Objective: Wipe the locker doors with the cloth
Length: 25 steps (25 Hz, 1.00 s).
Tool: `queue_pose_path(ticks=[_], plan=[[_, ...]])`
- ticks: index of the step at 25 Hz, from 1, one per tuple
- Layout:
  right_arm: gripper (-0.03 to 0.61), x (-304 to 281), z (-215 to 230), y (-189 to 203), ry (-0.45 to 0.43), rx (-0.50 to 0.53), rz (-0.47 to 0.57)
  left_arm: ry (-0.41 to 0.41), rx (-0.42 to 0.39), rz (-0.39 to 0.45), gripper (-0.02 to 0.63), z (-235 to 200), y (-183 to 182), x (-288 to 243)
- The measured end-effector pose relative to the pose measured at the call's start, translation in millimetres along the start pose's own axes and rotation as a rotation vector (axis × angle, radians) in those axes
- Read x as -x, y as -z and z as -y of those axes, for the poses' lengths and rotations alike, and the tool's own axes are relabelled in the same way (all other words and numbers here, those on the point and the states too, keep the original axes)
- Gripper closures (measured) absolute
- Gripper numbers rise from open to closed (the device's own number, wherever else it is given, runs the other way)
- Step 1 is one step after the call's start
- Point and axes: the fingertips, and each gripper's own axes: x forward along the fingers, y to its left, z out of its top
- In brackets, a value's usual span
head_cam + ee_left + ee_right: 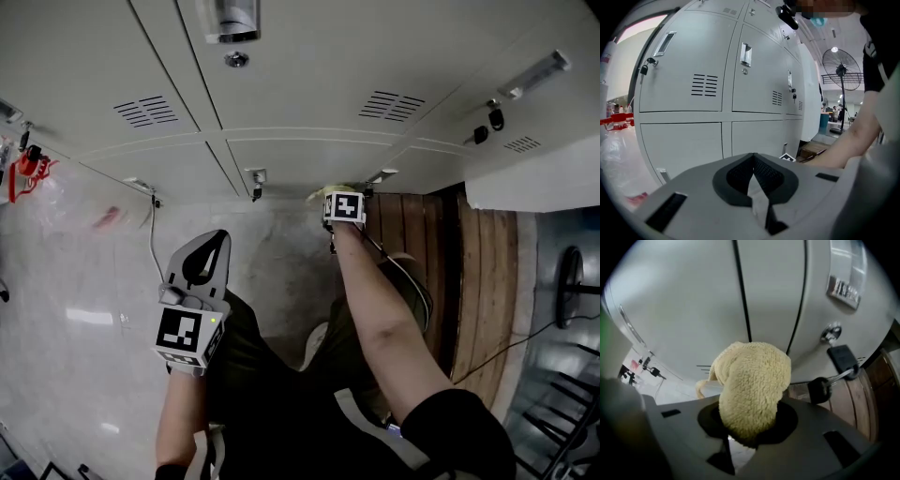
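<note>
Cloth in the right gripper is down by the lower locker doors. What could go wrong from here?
1. The key hanging below the lock is close beside the cloth; a sideways wipe could snag or knock it.
2. The right gripper holds the cloth bunched, a loose tail at its left; rubbing might drag it from the jaws.

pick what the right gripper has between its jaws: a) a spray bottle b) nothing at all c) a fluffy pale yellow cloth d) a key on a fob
c: in the right gripper view the right gripper is shut on the cloth, which bunches up fluffy and pale yellow in front of a locker door.
</note>
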Motion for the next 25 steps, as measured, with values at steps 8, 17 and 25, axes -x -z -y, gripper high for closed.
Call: queue_pose_path(ticks=[8,17,25], plan=[[0.465,97.1,-25.7,-36.7,-0.102,0.002,0.135,0.042,0.066,0.004,0.604,-12.8,-3.4,-10.8],[0.465,-13.8,-34.2,80.1,-0.254,-0.060,0.367,0.181,0.125,0.009,0.604,-4.6,227.8,-120.2],[0.465,96.9,-46.7,78.1,-0.239,0.109,0.580,0.302,0.109,0.028,0.603,35.0,192.0,-118.8]])
